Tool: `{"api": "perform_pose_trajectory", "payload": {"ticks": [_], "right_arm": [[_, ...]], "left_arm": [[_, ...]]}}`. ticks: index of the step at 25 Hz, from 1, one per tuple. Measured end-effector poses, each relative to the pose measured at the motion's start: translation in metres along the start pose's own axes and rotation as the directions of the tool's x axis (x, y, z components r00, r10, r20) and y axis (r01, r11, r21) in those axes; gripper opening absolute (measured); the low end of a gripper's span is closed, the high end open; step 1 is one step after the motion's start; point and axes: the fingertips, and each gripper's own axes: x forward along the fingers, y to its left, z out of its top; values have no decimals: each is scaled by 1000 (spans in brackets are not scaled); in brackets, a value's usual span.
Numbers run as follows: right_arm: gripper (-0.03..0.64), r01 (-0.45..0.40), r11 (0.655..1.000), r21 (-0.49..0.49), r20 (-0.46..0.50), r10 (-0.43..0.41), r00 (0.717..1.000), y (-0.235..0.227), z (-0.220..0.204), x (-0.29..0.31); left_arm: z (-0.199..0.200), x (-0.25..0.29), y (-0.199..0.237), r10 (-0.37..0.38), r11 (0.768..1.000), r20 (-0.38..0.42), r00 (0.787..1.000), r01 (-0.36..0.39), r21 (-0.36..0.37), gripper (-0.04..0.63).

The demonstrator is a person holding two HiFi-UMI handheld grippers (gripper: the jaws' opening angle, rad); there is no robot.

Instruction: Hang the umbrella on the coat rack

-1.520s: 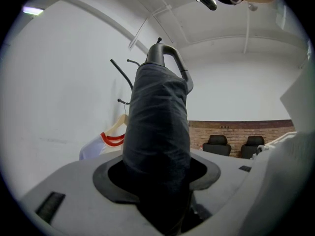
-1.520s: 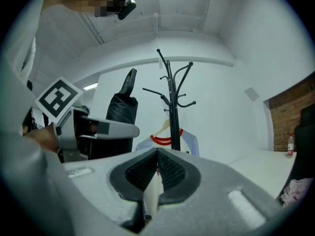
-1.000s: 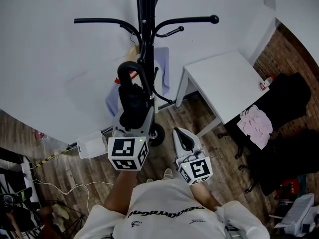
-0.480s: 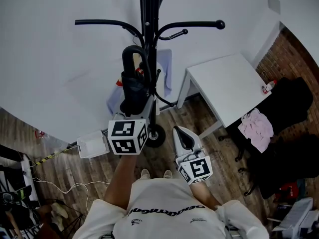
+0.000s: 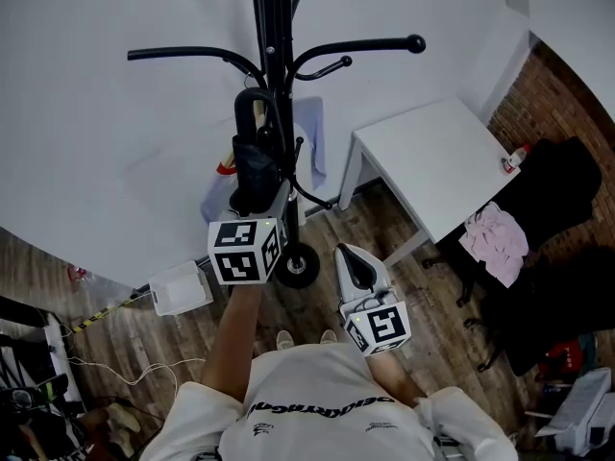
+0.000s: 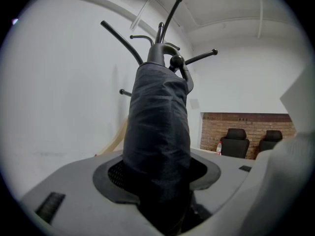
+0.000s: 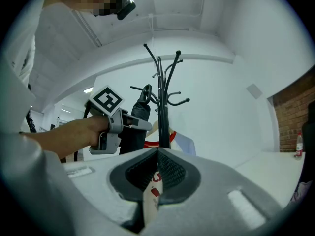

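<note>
Left gripper is clamping the umbrella, advanced up-frame since earlier, its handle bordering the coat rack pole, open wall left. Right gripper is resting closed, empty.

- the left gripper, clamped on the folded umbrella, has moved forward, closer to the coat rack.
- the umbrella's hooked handle now sits right beside the rack, nearer its arms.
- the left forearm stretches out farther.
</note>
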Motion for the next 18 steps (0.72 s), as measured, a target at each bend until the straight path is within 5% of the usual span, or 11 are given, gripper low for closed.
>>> {"api": "perform_pose_trajectory", "payload": {"ticks": [18], "right_arm": [[-2,30,999,23,-19,-29,999,-12,-13,4]], "left_arm": [[-51,38,10,-3,1000,-113,994,-1,-30,255]]}}
